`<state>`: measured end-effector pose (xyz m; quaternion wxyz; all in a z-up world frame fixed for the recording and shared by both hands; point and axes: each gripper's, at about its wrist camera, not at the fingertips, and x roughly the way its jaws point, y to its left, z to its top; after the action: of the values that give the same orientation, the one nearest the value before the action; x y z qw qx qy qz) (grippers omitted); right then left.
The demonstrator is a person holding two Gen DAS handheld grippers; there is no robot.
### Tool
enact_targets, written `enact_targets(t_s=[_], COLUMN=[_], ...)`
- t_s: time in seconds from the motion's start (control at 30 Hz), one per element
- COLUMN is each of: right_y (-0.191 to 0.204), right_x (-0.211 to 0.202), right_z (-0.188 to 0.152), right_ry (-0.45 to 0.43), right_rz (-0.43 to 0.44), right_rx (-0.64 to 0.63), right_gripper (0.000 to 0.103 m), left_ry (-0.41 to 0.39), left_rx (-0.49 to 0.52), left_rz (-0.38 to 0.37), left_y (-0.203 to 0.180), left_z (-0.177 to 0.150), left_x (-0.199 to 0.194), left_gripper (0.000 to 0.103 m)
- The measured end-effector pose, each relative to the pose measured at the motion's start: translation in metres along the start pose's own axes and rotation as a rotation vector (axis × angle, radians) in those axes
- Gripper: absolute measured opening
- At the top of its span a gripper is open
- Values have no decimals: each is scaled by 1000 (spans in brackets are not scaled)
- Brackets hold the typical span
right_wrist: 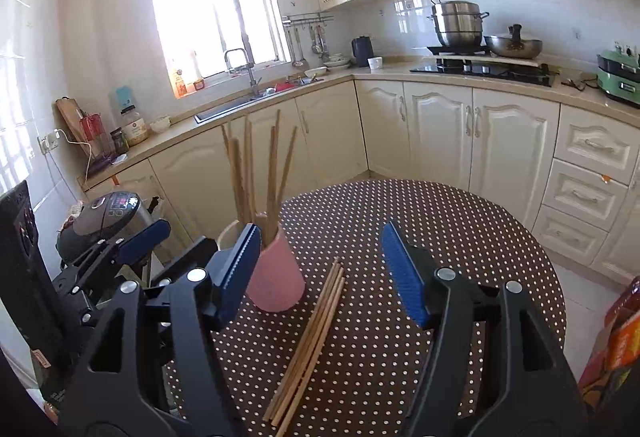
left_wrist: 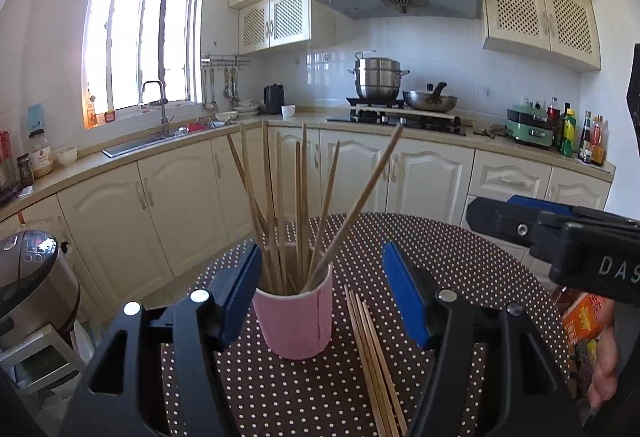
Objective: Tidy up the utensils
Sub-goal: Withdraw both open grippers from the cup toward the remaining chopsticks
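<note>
A pink cup (left_wrist: 294, 321) stands on the dotted table with several wooden chopsticks (left_wrist: 280, 205) upright in it. My left gripper (left_wrist: 324, 297) is open around the cup. Its left pad is close to the rim and its right pad is well clear. A bundle of loose chopsticks (left_wrist: 372, 357) lies flat just right of the cup. In the right wrist view my right gripper (right_wrist: 320, 269) is open low over the loose chopsticks (right_wrist: 312, 341), with nothing pressed between its pads. The cup (right_wrist: 276, 277) sits behind its left finger. The left gripper (right_wrist: 168, 243) shows at the left there.
The round table (left_wrist: 440, 257) has a brown polka-dot cloth. An orange box (left_wrist: 584, 321) and a person's hand (left_wrist: 604, 369) are at its right edge. A rice cooker (right_wrist: 112, 213) stands low on the left. Kitchen counters with sink and stove run behind.
</note>
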<state>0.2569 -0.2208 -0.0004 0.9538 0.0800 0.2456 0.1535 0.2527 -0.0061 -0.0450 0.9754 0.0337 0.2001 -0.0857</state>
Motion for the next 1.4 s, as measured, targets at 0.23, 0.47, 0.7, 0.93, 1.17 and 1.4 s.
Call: enact_targets(t_s=[0.23, 0.47, 0.7, 0.93, 1.17, 1.4], right_y=[-19, -39, -48, -51, -58, -57], right_x=[27, 59, 82, 94, 101, 101], right_z=[-34, -75, -98, -104, -108, -108], right_ry=[80, 187, 257, 297, 345, 348], right_rz=[-39, -58, -60, -63, -71, -71], right_rx=[8, 45, 81, 99, 136, 130], right_gripper=[64, 64, 64, 64, 64, 66], left_ry=[150, 306, 414, 447, 465, 489], left_rx=[-24, 0, 57, 79, 87, 87], left_rz=[-42, -53, -35, -22, -1, 7], left_y=[-4, -8, -14, -21, -26, -24], left_z=[-33, -71, -96, -105, -95, -90], left_x=[35, 68, 94, 111, 126, 129], left_gripper=[63, 63, 63, 63, 63, 63])
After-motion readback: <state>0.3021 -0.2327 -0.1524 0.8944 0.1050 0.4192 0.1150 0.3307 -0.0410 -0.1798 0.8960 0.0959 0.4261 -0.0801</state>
